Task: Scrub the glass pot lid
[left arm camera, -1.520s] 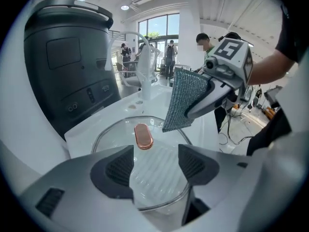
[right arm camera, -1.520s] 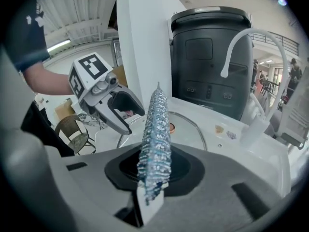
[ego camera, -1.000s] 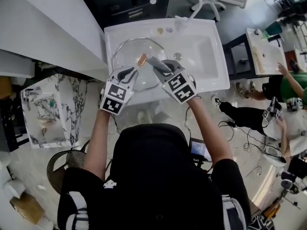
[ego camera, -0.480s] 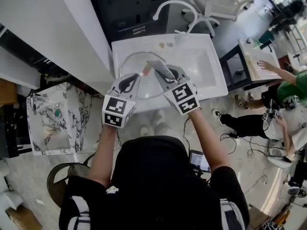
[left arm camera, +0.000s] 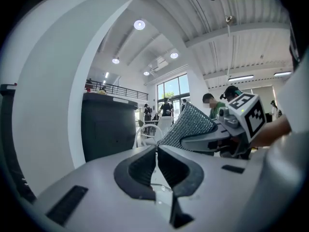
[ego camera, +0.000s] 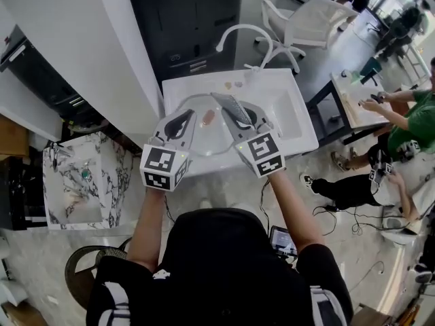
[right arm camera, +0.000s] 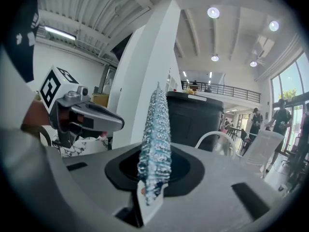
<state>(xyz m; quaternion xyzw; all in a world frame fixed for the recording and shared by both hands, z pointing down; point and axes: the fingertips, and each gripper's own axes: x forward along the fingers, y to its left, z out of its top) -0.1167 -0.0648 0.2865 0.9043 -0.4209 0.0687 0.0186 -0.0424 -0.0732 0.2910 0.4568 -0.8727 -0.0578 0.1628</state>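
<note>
The glass pot lid (ego camera: 204, 133), clear with a brown knob (ego camera: 208, 117), is held up over the white sink (ego camera: 299, 124). My left gripper (ego camera: 182, 119) is shut on the lid's near-left rim. In the left gripper view the jaws (left arm camera: 157, 149) meet on a thin clear edge (left arm camera: 161, 190). My right gripper (ego camera: 239, 117) is shut on a silver mesh scrub cloth (ego camera: 230, 107), which stands on edge above the lid's right half. The cloth (right arm camera: 155, 129) sticks up between the right gripper's jaws (right arm camera: 154, 154). Each gripper shows in the other's view: the right gripper (left arm camera: 217, 137) and the left gripper (right arm camera: 91, 120).
A curved white faucet (ego camera: 245, 36) rises behind the sink, with small items (ego camera: 233, 84) on its back rim. A dark cabinet (ego camera: 190, 19) stands behind, a marble-patterned stand (ego camera: 81, 182) at the left, a white chair (ego camera: 306, 19) and seated people (ego camera: 408, 121) at the right.
Both grippers have come up out of the basin side by side. The lid has risen with the left gripper, the cloth with the right. The head view has swung up, showing more room.
</note>
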